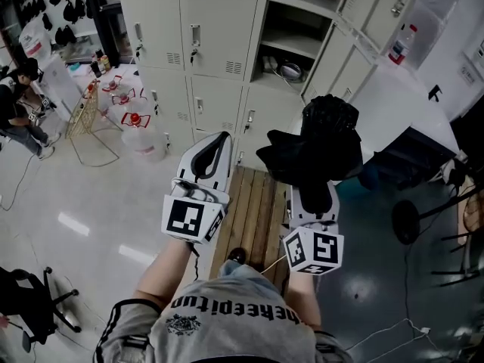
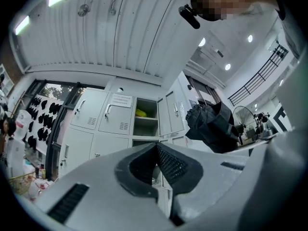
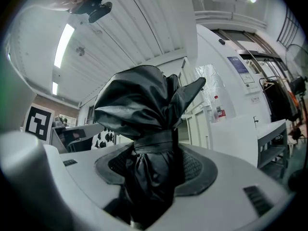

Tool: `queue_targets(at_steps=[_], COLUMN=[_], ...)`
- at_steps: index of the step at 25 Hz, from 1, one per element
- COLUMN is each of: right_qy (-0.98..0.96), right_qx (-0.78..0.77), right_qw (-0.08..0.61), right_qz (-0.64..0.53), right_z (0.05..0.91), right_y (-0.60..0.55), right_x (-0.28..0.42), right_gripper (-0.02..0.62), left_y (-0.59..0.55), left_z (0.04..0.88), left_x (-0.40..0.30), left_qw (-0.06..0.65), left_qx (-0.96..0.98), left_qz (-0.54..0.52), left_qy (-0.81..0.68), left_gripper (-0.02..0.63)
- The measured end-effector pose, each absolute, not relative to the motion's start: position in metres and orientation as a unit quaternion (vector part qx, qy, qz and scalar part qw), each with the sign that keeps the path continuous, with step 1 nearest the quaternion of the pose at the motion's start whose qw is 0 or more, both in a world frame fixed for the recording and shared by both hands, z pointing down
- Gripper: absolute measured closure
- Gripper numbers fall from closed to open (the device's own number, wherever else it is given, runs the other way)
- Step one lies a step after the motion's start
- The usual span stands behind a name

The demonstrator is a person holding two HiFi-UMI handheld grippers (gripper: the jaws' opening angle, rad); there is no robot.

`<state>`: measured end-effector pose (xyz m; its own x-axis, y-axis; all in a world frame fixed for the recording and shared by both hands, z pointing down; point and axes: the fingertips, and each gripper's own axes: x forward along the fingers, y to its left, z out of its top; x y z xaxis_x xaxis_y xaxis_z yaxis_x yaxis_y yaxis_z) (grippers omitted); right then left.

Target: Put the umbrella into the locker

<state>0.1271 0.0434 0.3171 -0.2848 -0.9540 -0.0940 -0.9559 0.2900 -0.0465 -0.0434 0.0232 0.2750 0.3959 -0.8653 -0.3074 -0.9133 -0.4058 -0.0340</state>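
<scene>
A folded black umbrella (image 1: 314, 148) stands upright in my right gripper (image 1: 316, 195), which is shut on its strapped lower part (image 3: 153, 148). The same umbrella (image 2: 214, 126) shows at the right of the left gripper view. My left gripper (image 1: 210, 157) is held up beside it on the left, shut with nothing between its pads (image 2: 156, 165). Ahead stands a bank of grey lockers (image 1: 204, 44); one column has open compartments (image 1: 291, 48) with shelves, seen also as an open locker (image 2: 144, 121) holding something yellow.
A locker door (image 1: 344, 32) hangs open to the right of the open compartments. A wooden pallet (image 1: 253, 218) lies on the floor under the grippers. Water jugs (image 1: 136, 123) and a wire rack (image 1: 87, 119) stand at the left. A person (image 1: 19, 104) is at the far left.
</scene>
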Motion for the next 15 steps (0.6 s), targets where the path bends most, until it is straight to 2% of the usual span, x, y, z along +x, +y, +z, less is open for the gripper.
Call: queue_targets(at_steps=[15], right_qy=[0.815], right_qx=[-0.577], right_qw=[0.046], right_qz=[0.0], right_z=[0.324], right_y=[-0.055], right_x=[0.155], right_gripper=[0.347], left_y=[-0.07], left_z=[0.275], left_x=[-0.012], left_qw=[0.108], left_qx=[-0.823], left_qz=[0.118], left_qy=[0.546], left_gripper=[0.603])
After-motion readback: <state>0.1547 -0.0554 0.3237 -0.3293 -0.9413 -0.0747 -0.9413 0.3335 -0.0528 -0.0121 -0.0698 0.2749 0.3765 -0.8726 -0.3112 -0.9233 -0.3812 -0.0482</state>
